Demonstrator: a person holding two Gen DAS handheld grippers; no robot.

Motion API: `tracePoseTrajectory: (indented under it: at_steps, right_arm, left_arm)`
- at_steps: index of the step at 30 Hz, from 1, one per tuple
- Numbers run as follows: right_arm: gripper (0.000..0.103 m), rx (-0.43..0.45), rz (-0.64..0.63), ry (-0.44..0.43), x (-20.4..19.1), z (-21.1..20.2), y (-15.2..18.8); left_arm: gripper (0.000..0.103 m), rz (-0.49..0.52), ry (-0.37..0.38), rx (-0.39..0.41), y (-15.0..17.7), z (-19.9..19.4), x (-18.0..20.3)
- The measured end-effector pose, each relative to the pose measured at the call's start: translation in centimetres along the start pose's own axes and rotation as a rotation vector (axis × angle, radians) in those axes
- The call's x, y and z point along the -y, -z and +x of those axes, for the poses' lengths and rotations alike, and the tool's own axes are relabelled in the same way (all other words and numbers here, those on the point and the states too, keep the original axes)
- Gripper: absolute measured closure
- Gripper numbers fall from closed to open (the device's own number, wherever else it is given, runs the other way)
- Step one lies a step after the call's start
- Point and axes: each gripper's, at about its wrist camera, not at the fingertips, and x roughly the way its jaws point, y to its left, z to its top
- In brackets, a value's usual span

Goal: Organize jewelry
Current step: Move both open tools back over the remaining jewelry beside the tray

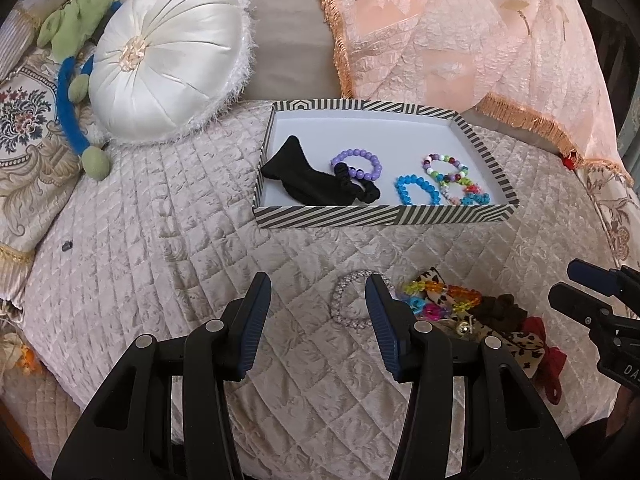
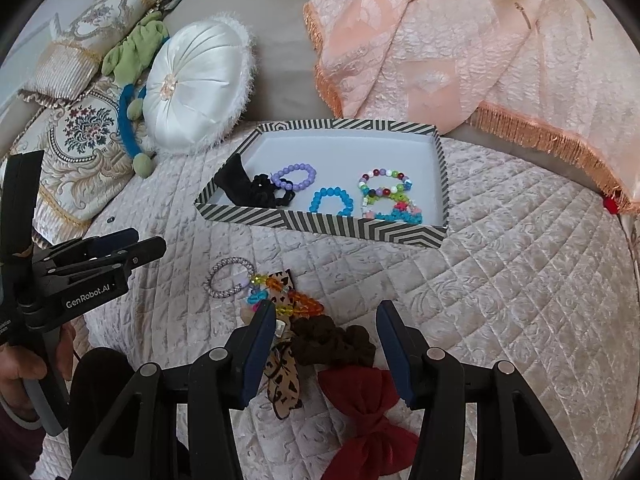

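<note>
A striped tray on the quilted bed holds a black scrunchie, a purple bead bracelet, a blue one and multicoloured ones. In front of it lie a silver bracelet, a bright bead bracelet, a brown scrunchie, a leopard bow and a red bow. My left gripper is open above the silver bracelet. My right gripper is open around the brown scrunchie.
A white round cushion, a blue and green cord tie and embroidered pillows lie at the left. A peach fringed cloth hangs behind the tray.
</note>
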Motion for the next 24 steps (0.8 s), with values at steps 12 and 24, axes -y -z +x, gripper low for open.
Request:
tracePoseTrajectory:
  at_steps: [12,24]
  right_arm:
    - [0.053,-0.023,0.025,-0.033,0.5,1.8,-1.0]
    - [0.053,-0.104,0.020,-0.093,1.3,5.0,-1.4]
  left_arm:
    - [0.054,-0.054,0.051,-0.065,0.0,1.9,-1.3]
    - [0.046,-0.082,0.092,-0.129,0.3,4.2,-1.7]
